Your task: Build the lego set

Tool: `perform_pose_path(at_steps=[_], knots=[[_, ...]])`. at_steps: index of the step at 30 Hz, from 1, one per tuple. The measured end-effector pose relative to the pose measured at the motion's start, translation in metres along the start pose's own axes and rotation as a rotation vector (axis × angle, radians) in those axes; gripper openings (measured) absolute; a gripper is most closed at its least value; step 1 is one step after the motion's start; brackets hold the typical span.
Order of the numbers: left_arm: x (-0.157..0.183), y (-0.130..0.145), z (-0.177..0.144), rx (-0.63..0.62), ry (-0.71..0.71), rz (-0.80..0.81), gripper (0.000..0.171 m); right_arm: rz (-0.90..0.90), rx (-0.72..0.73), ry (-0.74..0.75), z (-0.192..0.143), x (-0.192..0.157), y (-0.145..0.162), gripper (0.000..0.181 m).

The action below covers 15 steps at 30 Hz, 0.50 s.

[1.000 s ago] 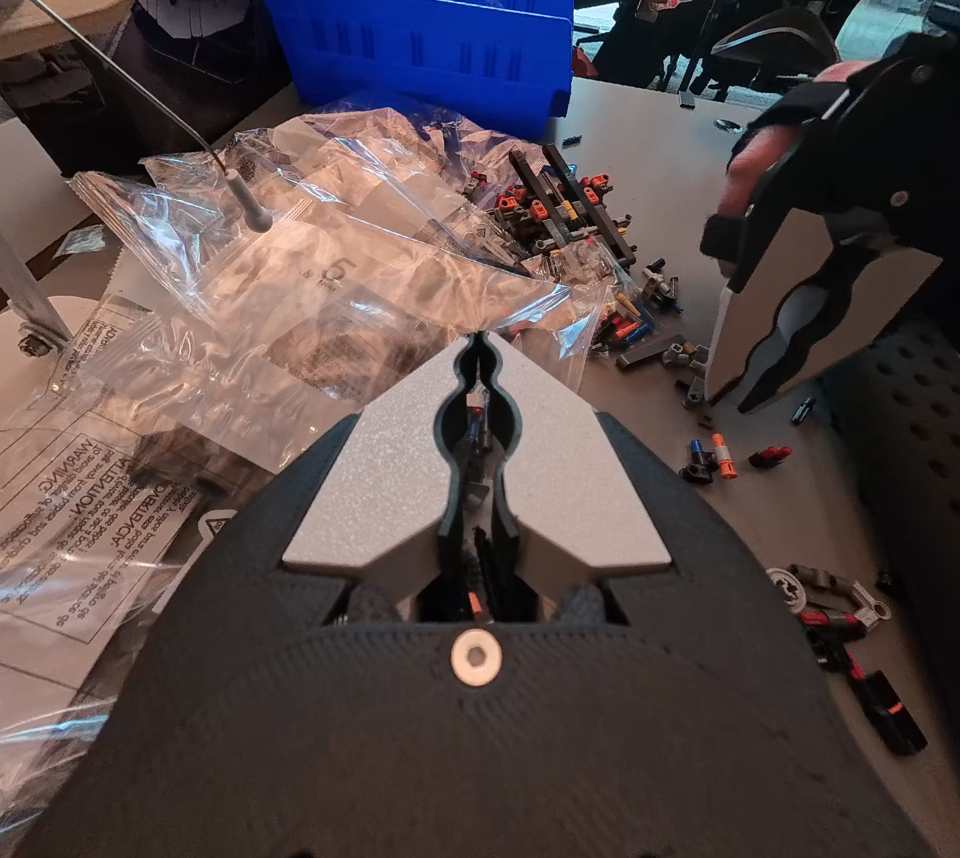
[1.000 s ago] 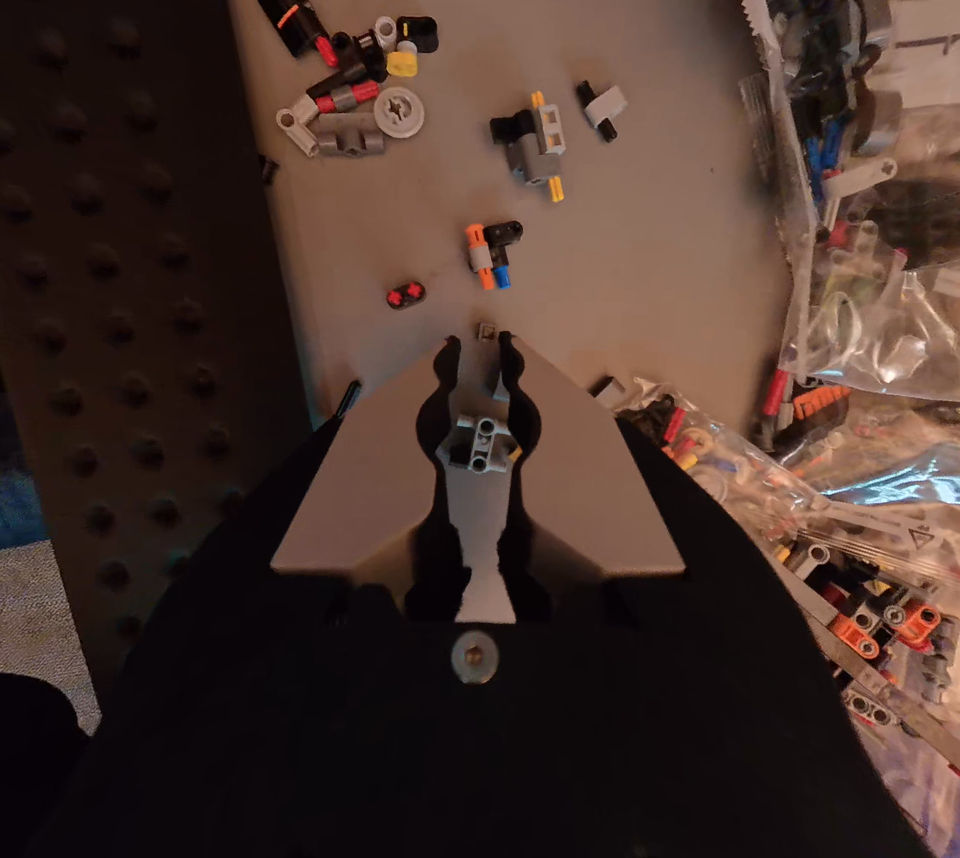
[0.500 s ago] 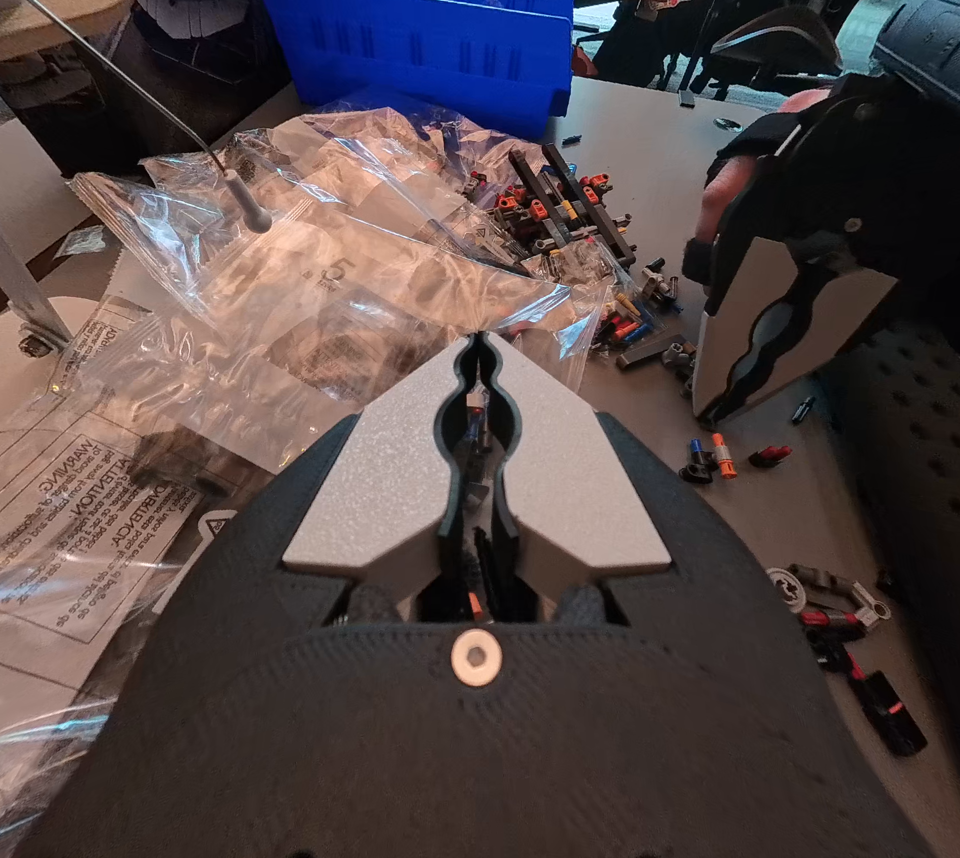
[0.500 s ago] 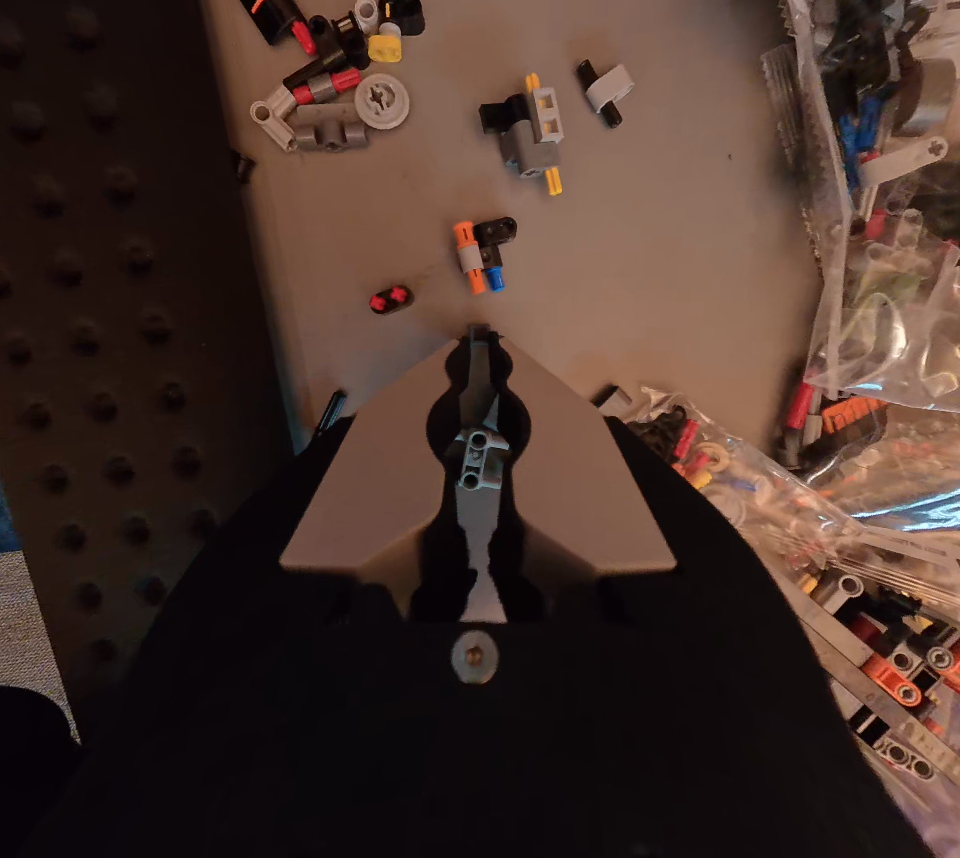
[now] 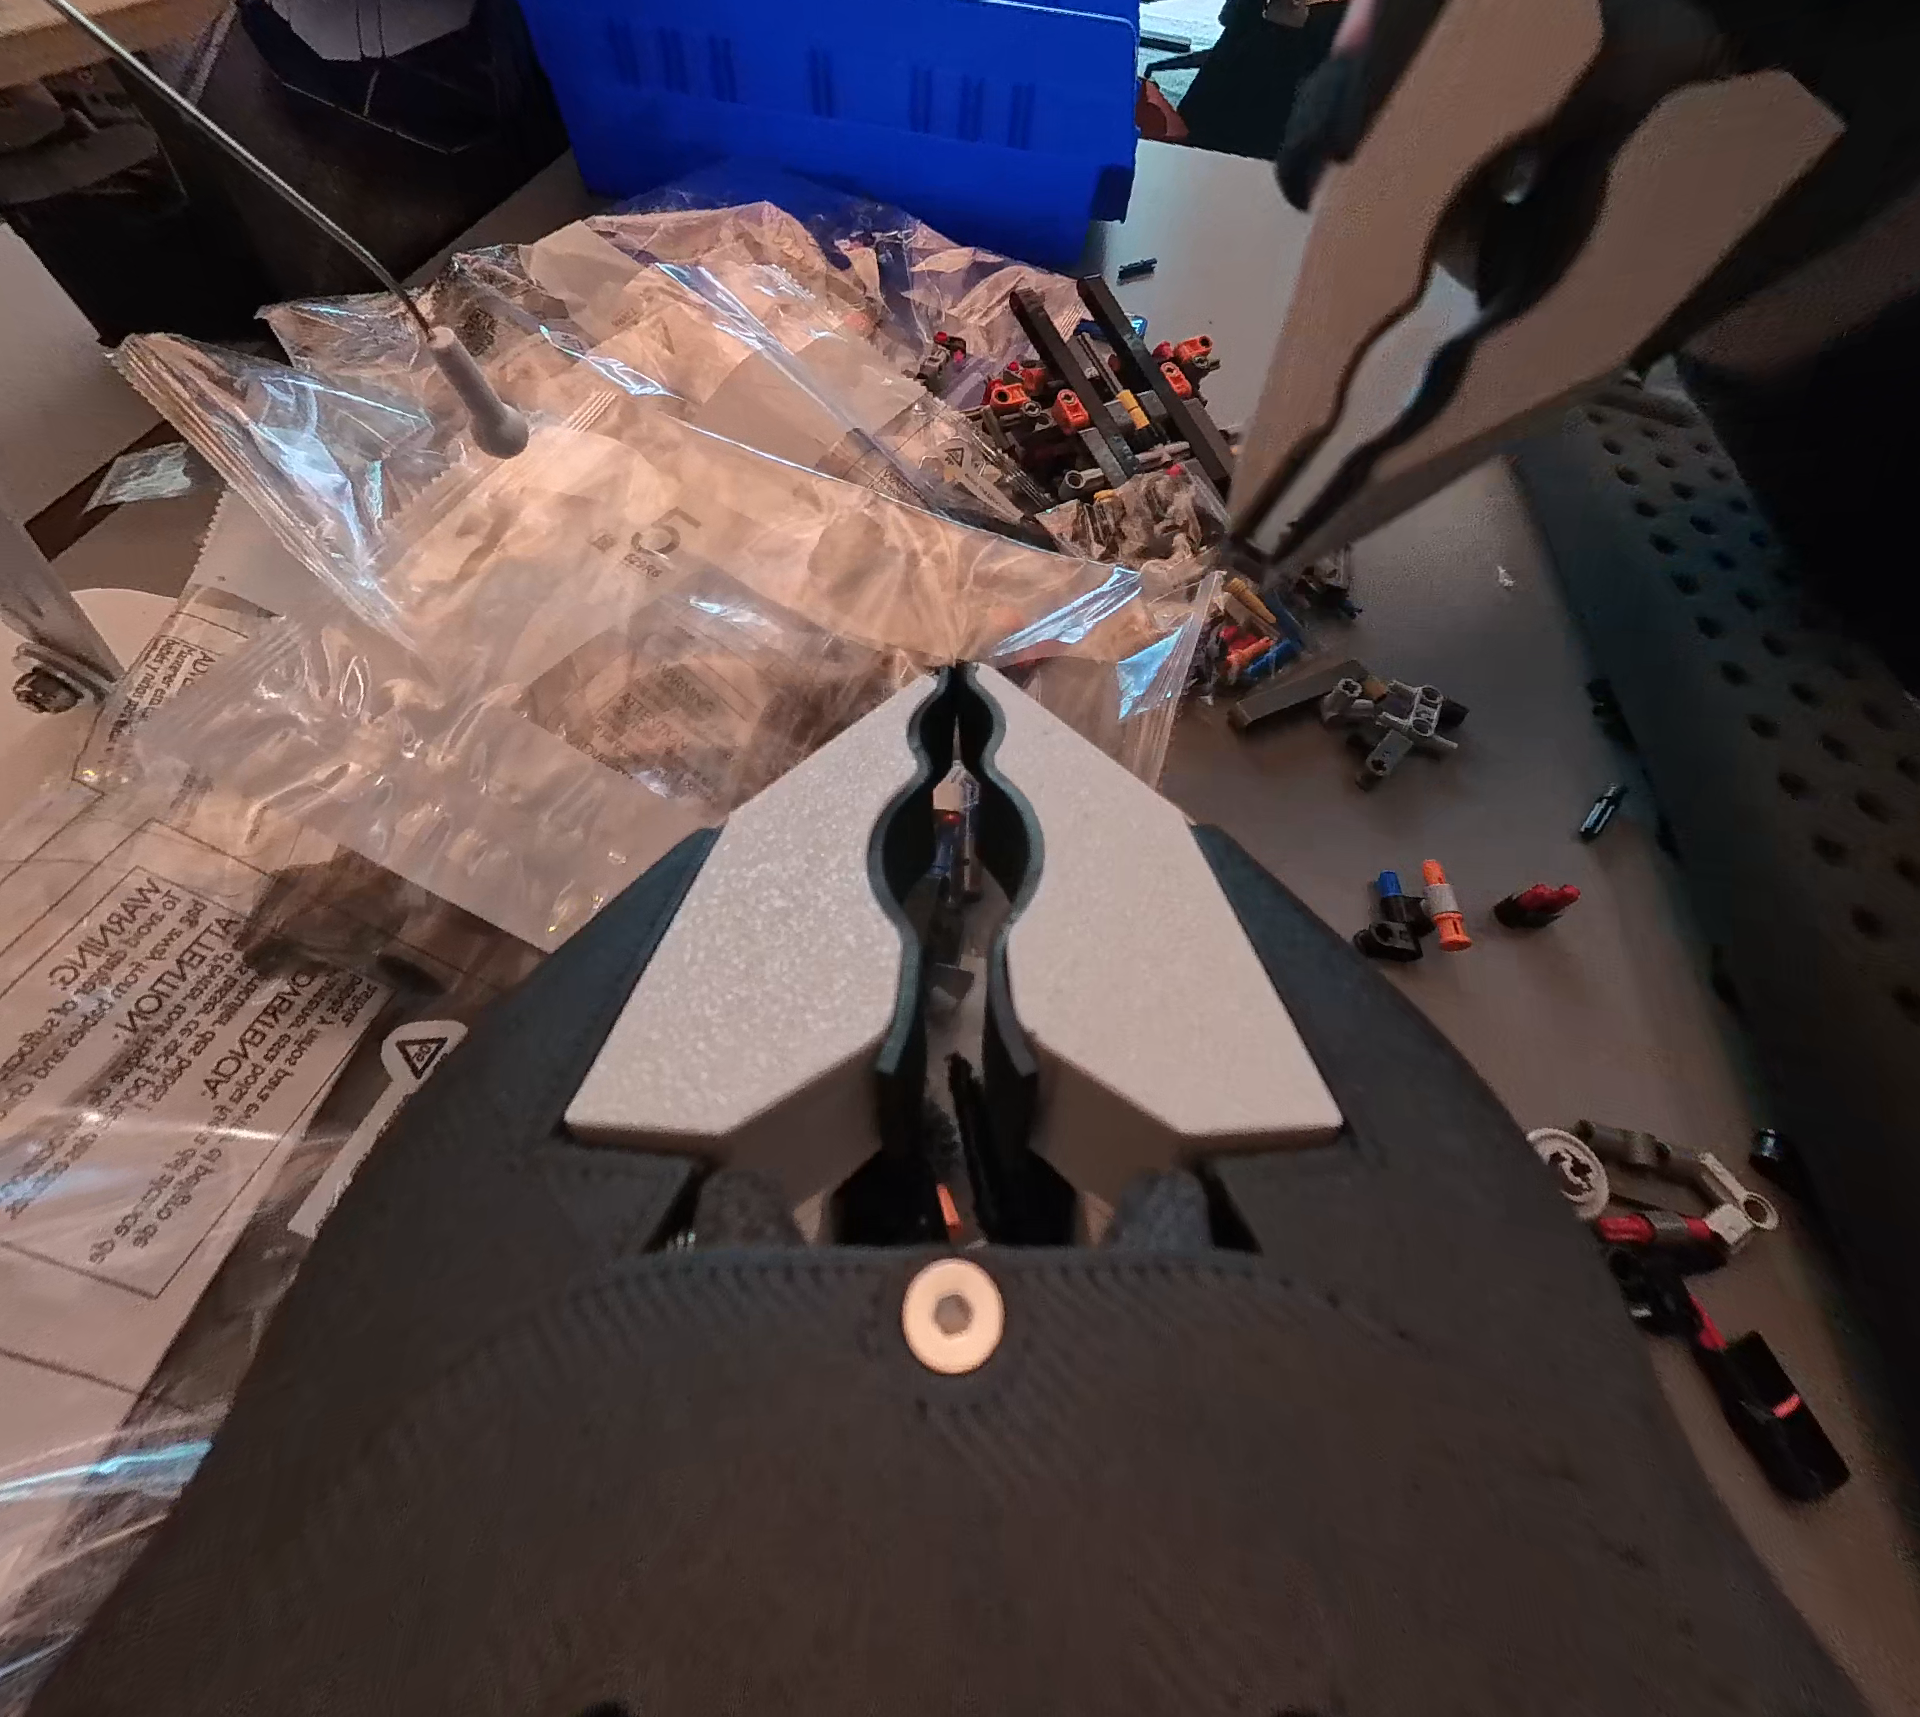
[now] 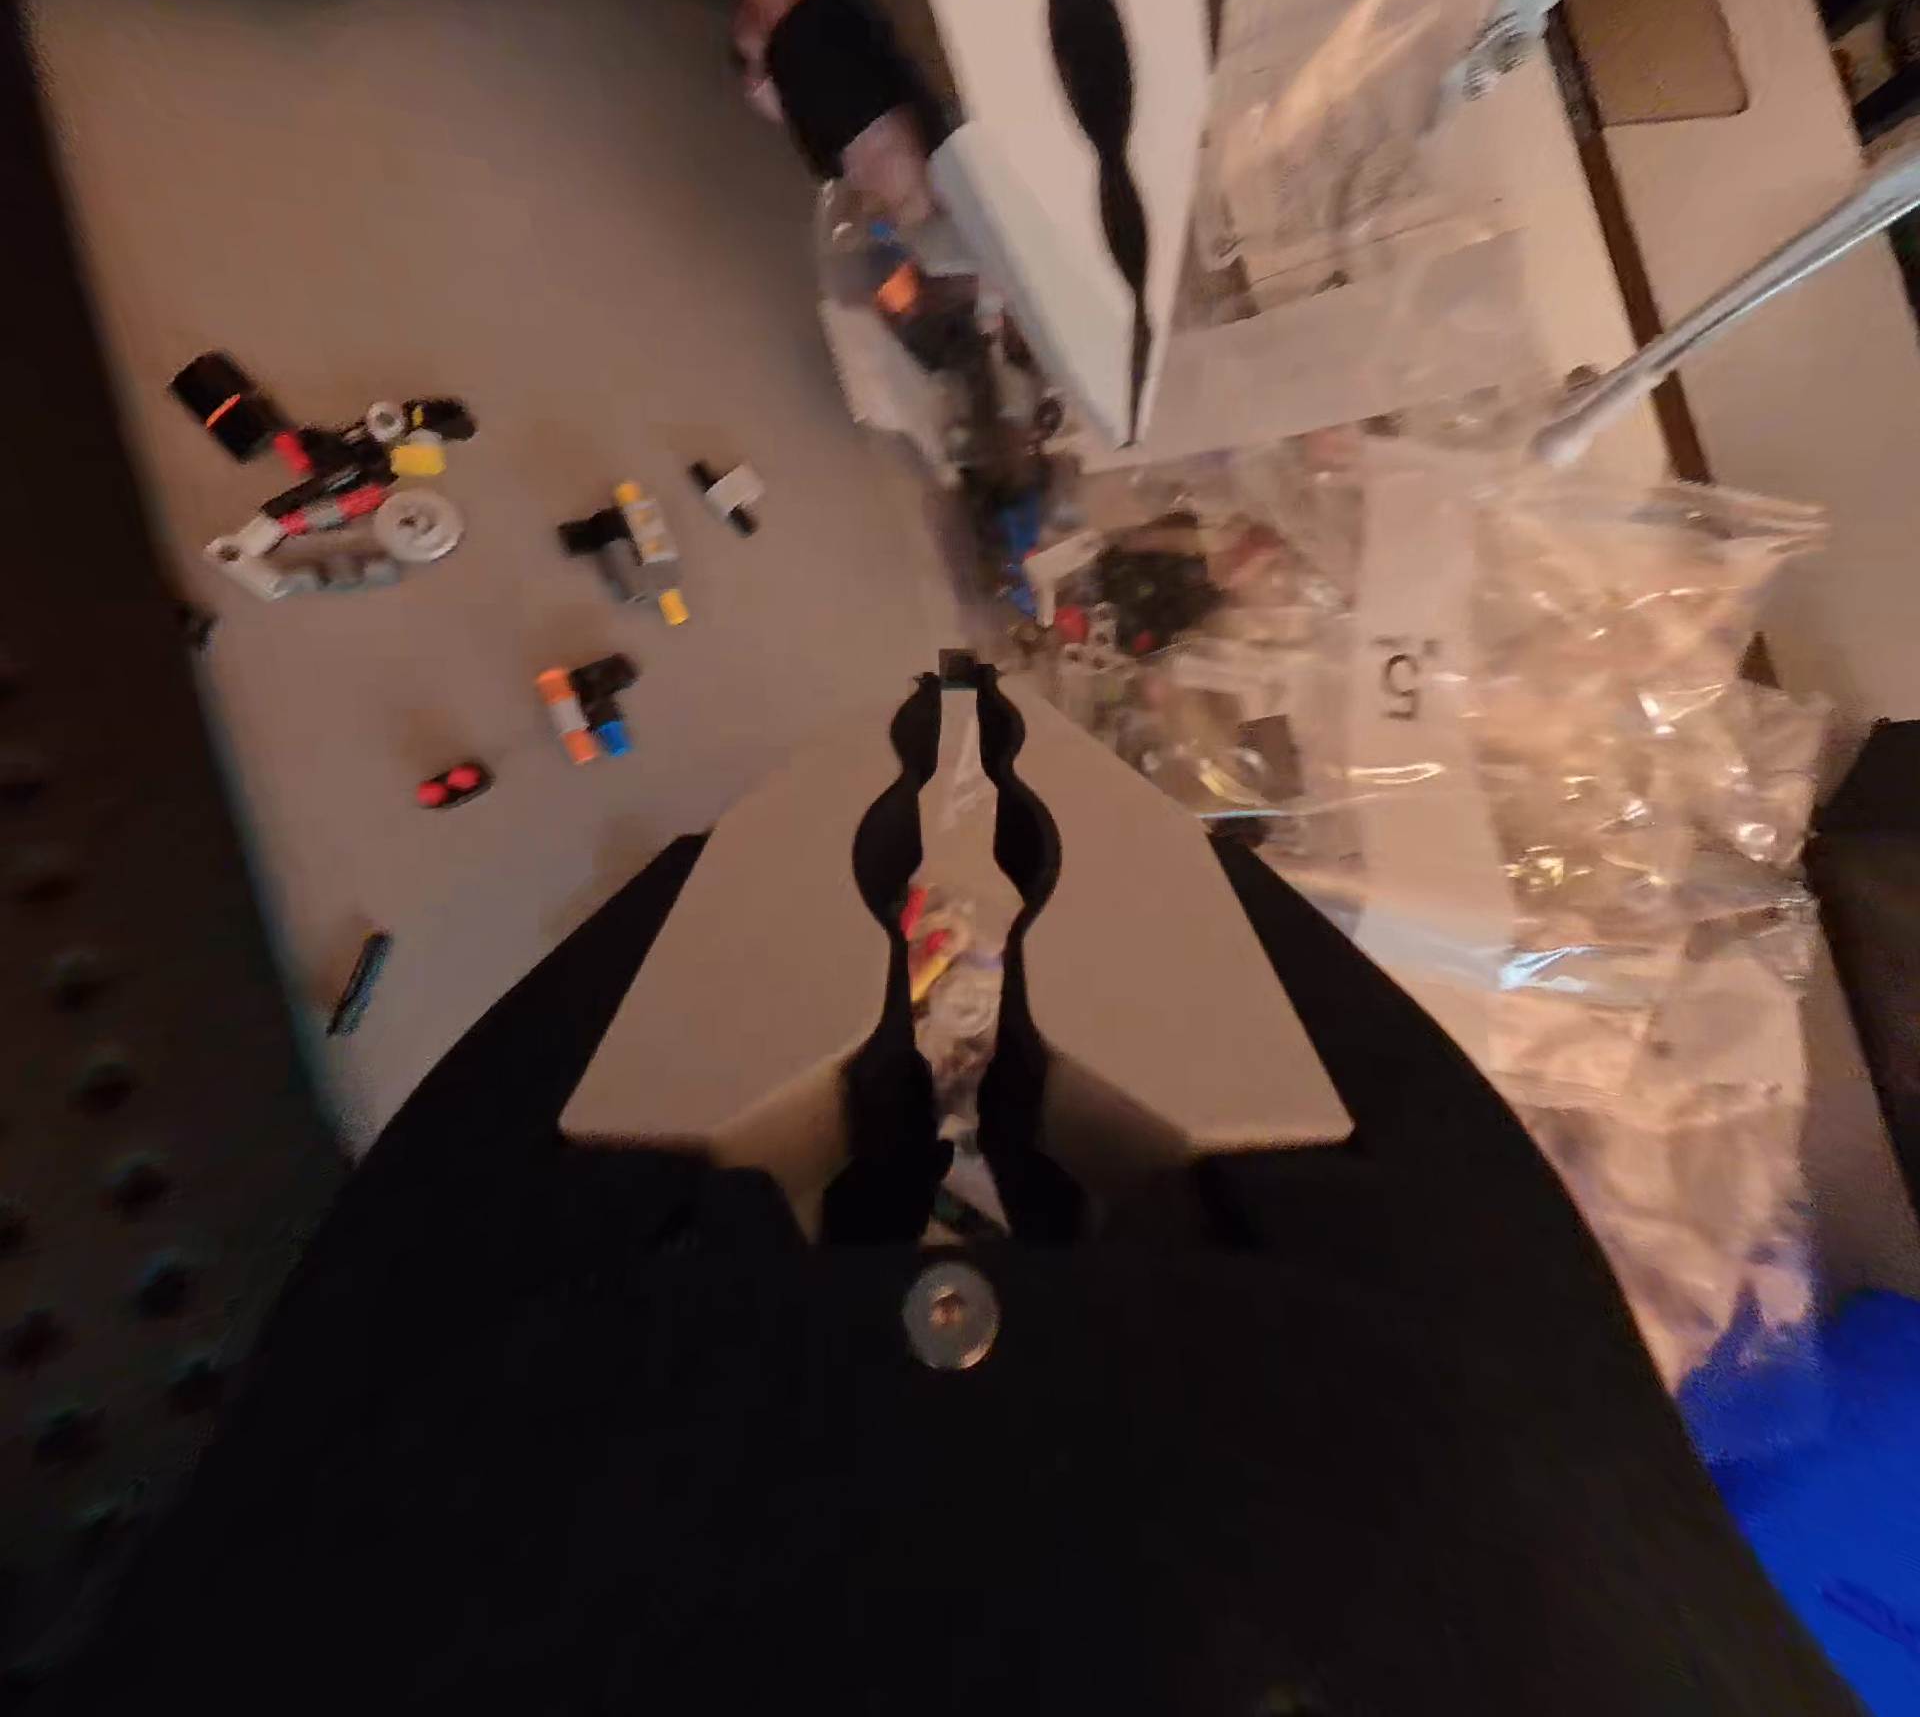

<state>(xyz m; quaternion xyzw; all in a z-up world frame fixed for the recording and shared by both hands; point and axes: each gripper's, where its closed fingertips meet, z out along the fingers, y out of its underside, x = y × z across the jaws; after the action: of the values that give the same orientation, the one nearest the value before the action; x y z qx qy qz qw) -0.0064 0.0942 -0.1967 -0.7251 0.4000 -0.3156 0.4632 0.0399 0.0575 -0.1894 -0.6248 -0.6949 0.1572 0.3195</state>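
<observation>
My left gripper (image 5: 957, 676) is shut, with its tips at the corner of a clear plastic bag (image 5: 623, 524). I cannot tell whether it pinches the bag. My right gripper (image 6: 957, 688) is shut on a small dark grey lego piece (image 6: 956, 666) at its very tips and holds it above the table. In the left wrist view the right gripper (image 5: 1259, 553) hangs over the pile of loose pieces beside a partial build of black beams (image 5: 1112, 410). The left gripper (image 6: 1135, 420) shows at the top of the right wrist view.
Loose pieces lie on the grey table: an orange, blue and black connector (image 6: 587, 711), a red piece (image 6: 454, 784), a grey block with yellow pins (image 6: 644, 550) and a wheel-hub cluster (image 6: 332, 504). A blue bin (image 5: 831, 67) stands behind the bags. A dark studded mat (image 5: 1766, 628) lies right. There is about 7 centimetres between the tips of the two grippers.
My right gripper closed on the small grey piece on the table, lifted it and swung toward the bags and the left gripper. The left gripper has stayed put.
</observation>
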Motion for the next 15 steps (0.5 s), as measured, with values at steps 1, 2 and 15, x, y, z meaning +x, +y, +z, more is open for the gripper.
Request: perform_pose_path(at_steps=[1, 2, 15], knots=[[0.0, 0.0, 0.0, 0.0, 0.001, 0.0, 0.0, 0.005, 0.007, 0.011, 0.002, 0.007, -0.004, 0.004], [0.0, 0.0, 0.0, 0.0, 0.001, -0.001, 0.0, 0.01, 0.007, 0.023, 0.005, 0.015, -0.006, 0.004], [0.001, 0.0, 0.001, -0.002, 0.004, 0.003, 0.0, 0.099, -0.039, -0.056, 0.064, 0.03, -0.004, 0.004]])
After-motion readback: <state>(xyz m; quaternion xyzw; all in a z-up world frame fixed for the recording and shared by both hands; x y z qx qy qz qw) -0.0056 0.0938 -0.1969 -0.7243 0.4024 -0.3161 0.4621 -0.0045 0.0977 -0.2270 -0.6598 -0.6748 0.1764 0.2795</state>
